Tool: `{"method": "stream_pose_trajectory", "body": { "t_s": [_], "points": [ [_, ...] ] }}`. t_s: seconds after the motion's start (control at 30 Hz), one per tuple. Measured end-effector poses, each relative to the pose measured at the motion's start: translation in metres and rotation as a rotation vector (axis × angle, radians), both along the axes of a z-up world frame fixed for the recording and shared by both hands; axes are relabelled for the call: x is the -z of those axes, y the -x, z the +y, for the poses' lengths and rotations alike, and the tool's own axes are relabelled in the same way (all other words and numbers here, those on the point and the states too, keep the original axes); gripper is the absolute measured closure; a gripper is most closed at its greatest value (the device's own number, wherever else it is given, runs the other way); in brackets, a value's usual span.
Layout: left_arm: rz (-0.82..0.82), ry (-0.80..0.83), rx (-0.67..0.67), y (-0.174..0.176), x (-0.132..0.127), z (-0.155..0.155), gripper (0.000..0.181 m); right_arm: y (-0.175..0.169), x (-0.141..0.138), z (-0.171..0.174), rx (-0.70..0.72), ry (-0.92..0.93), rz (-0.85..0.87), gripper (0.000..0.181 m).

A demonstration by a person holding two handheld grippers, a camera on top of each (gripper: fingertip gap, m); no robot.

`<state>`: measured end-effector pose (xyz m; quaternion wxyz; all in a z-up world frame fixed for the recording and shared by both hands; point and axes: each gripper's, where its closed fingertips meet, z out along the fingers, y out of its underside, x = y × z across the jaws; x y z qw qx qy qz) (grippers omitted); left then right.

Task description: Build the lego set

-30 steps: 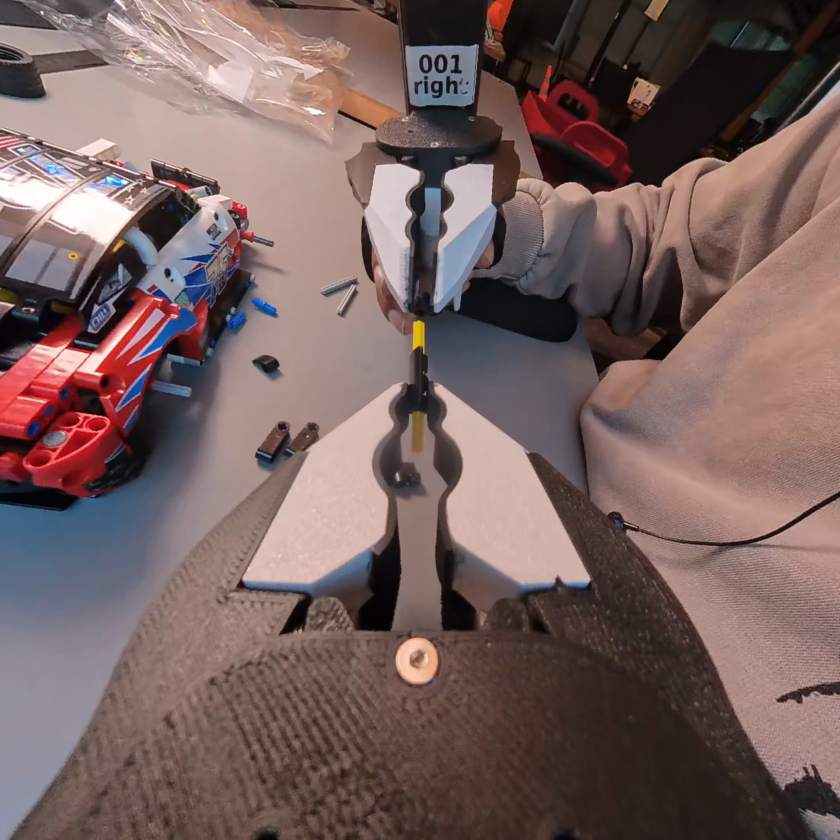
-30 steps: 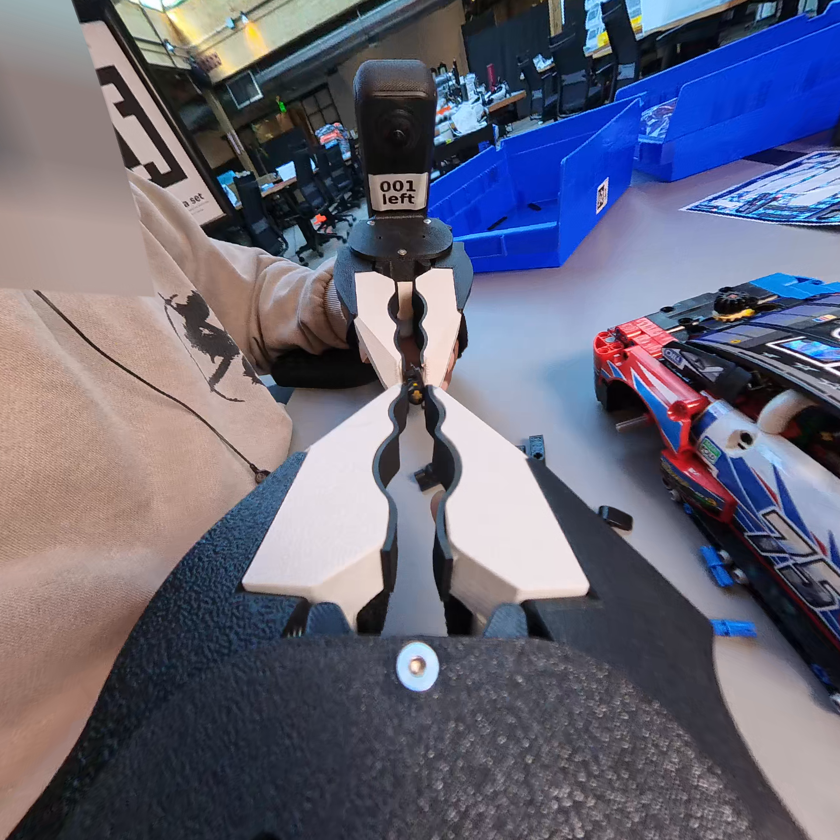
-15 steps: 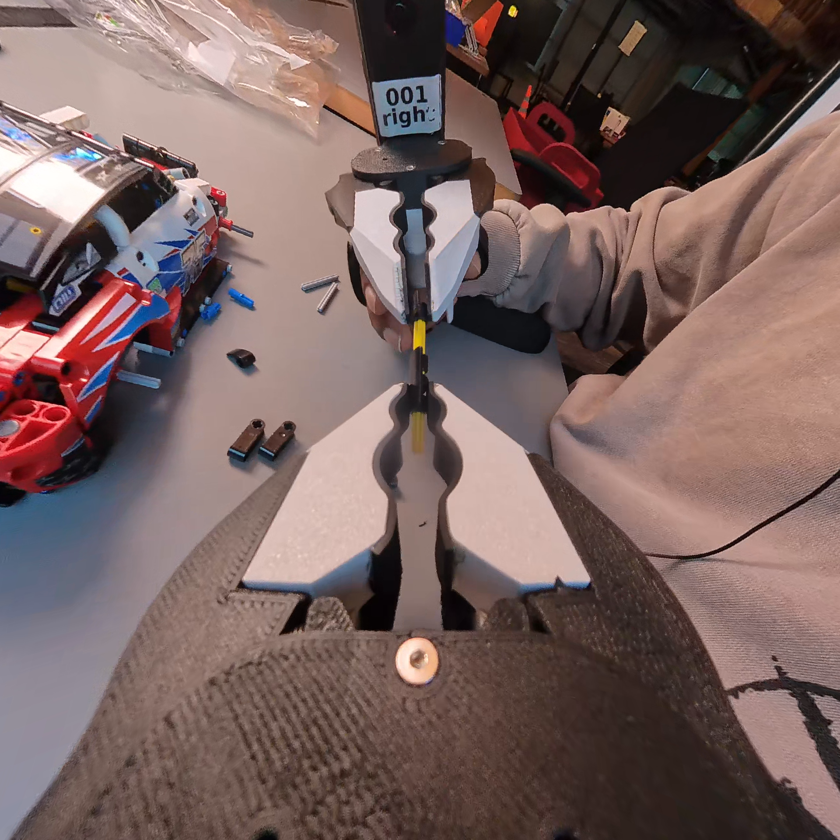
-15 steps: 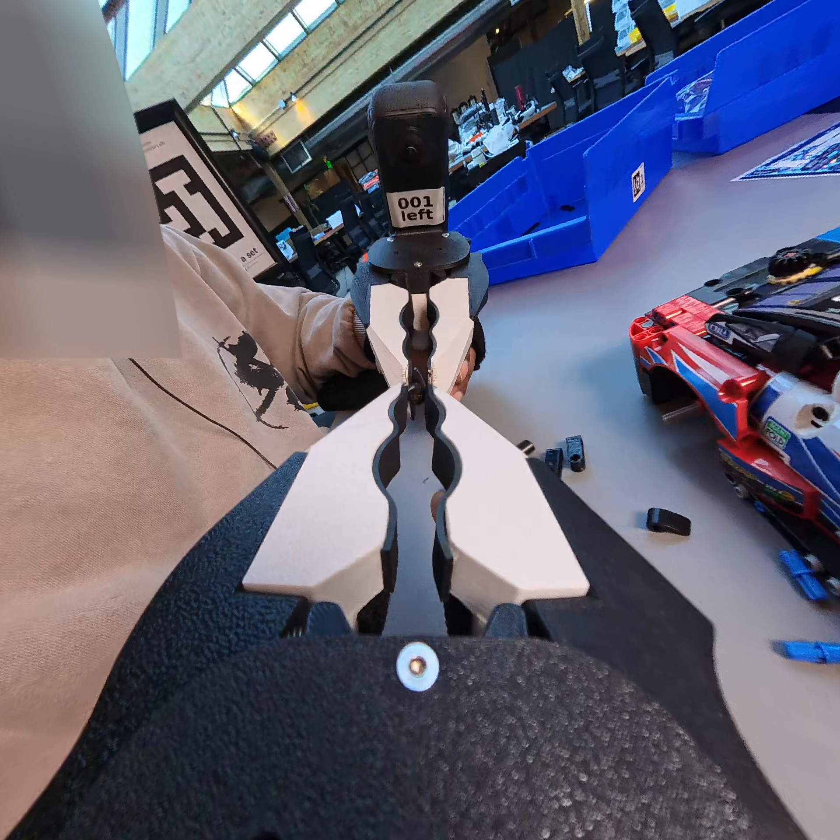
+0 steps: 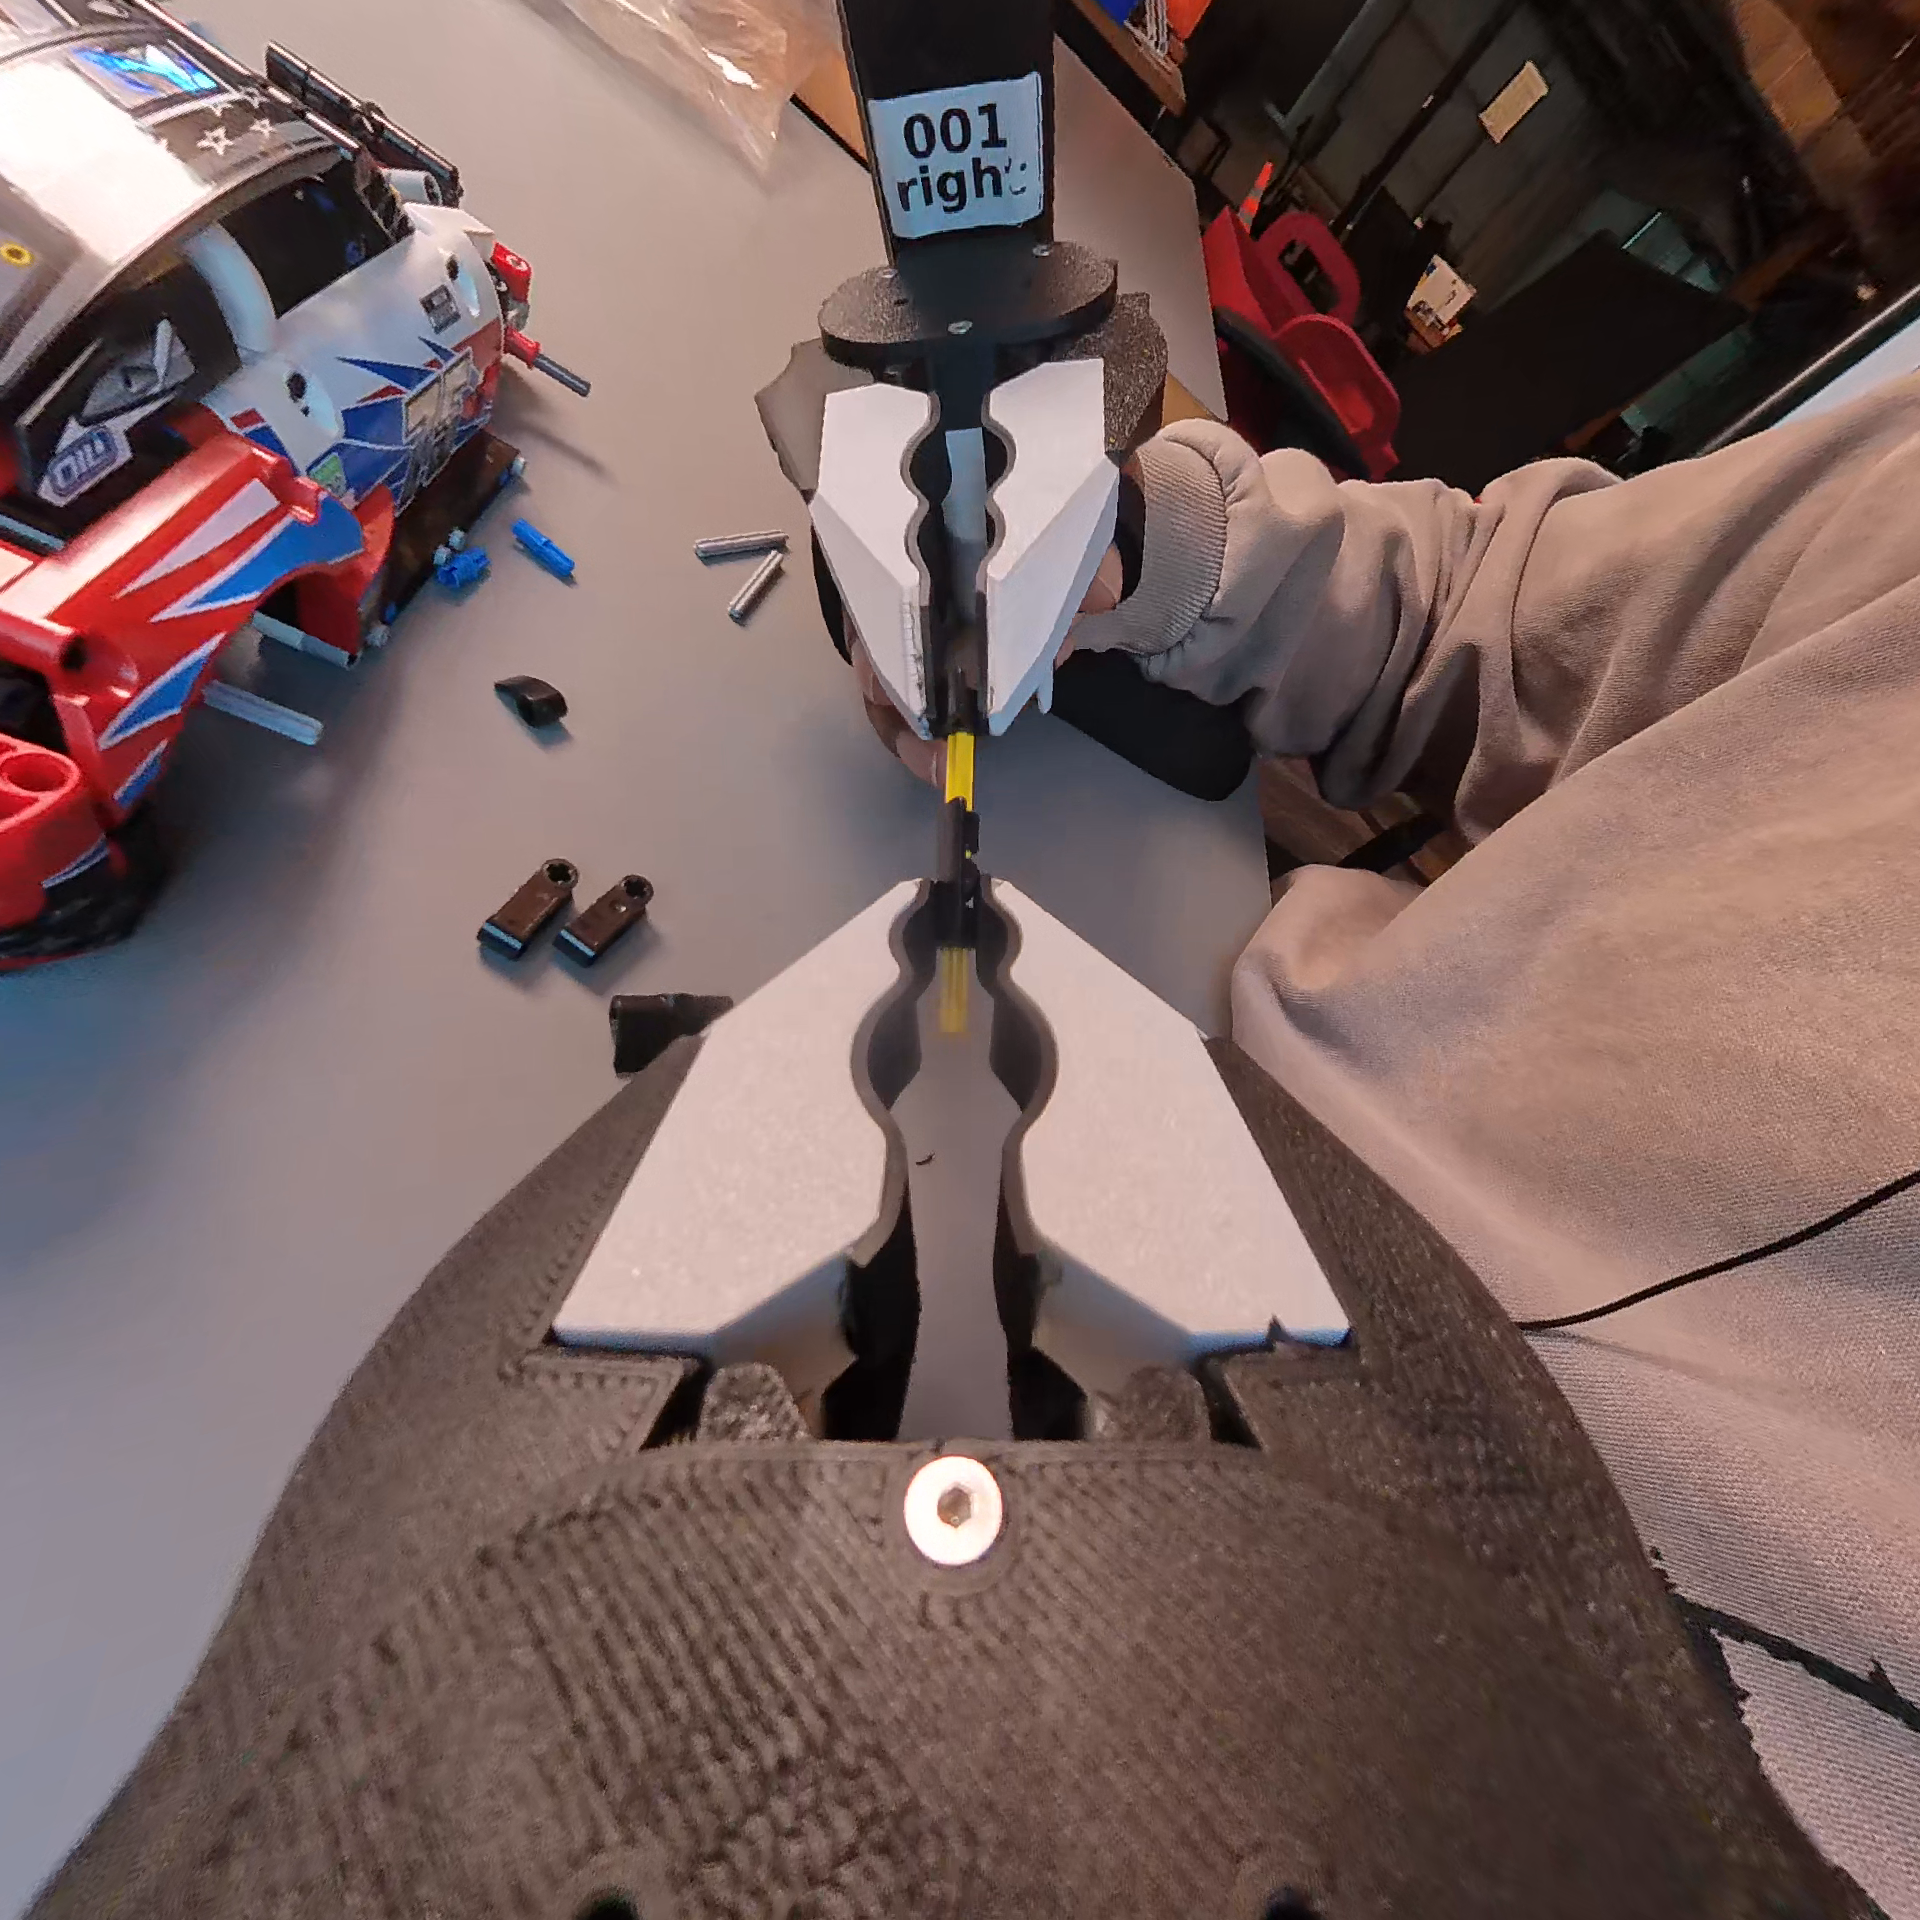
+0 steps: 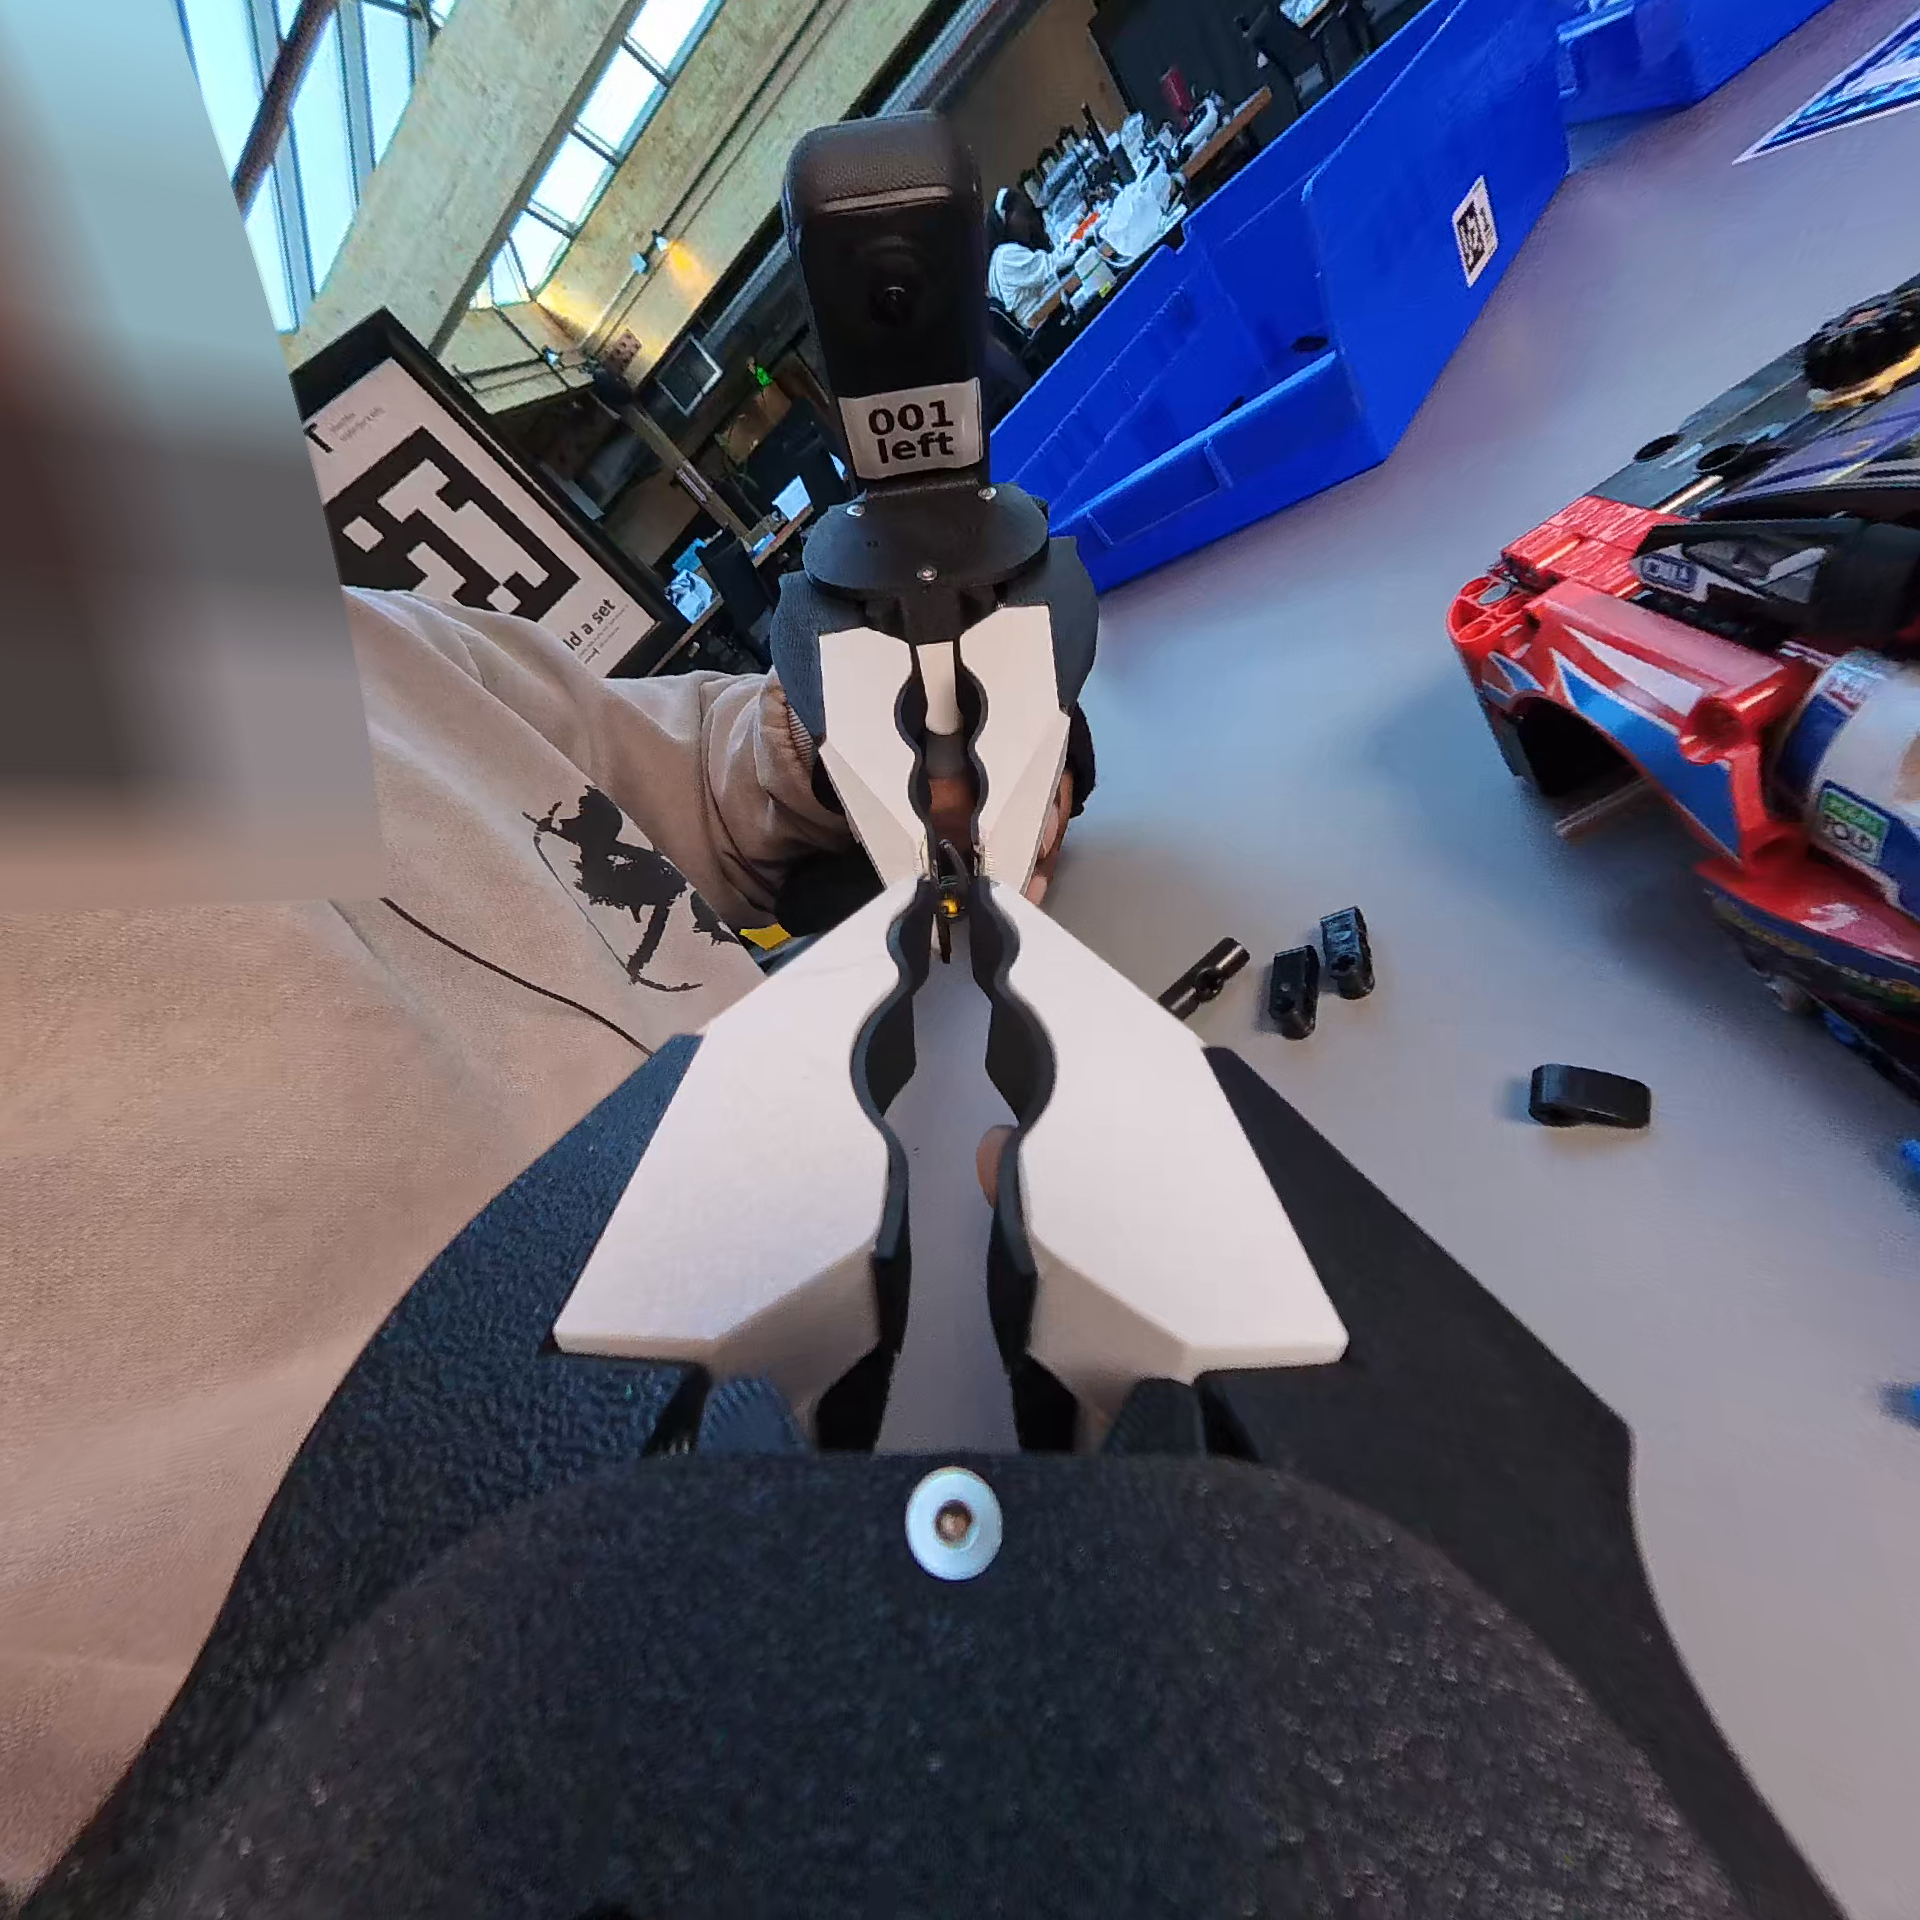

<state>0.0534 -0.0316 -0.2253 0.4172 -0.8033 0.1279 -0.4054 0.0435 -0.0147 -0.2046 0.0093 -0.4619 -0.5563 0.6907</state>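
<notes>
A thin yellow axle (image 5: pixel 956 774) with a black connector (image 5: pixel 954 847) on it sat at frame centre, above the grey table (image 5: pixel 260 1143). The left gripper (image 5: pixel 952 902) was clamped on its near end, and the right gripper (image 5: pixel 961 717) was clamped on its far end. Two black links (image 5: pixel 566 920) lay centre left. A red, white and blue car (image 5: pixel 197 436) filled the upper left.

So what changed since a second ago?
Not much. Both grippers, left and right, tipped and shifted together over the table. Each still pinches an end of the yellow axle; its black piece stays between them. The car didn't move.
</notes>
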Motion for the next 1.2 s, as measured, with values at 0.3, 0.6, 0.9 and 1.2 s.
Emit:
{"method": "stream_pose_trajectory", "body": {
  "t_s": [0.3, 0.6, 0.9, 1.2],
  "points": [
    [0.109, -0.004, -0.028, -0.003, 0.005, 0.003, 0.177, 0.002, 0.010, -0.011, -0.017, -0.063, -0.040, 0.177],
    [0.055, -0.025, -0.011, -0.003, 0.000, 0.002, 0.178, 0.001, 0.007, -0.011, -0.011, -0.042, -0.034, 0.176],
    [0.012, -0.053, 0.039, -0.004, -0.002, -0.001, 0.177, 0.000, 0.003, -0.015, 0.016, -0.173, 0.096, 0.177],
    [0.085, -0.195, 0.057, -0.007, -0.008, 0.001, 0.176, -0.005, -0.005, -0.015, 0.048, -0.296, 0.214, 0.177]
  ]
}}
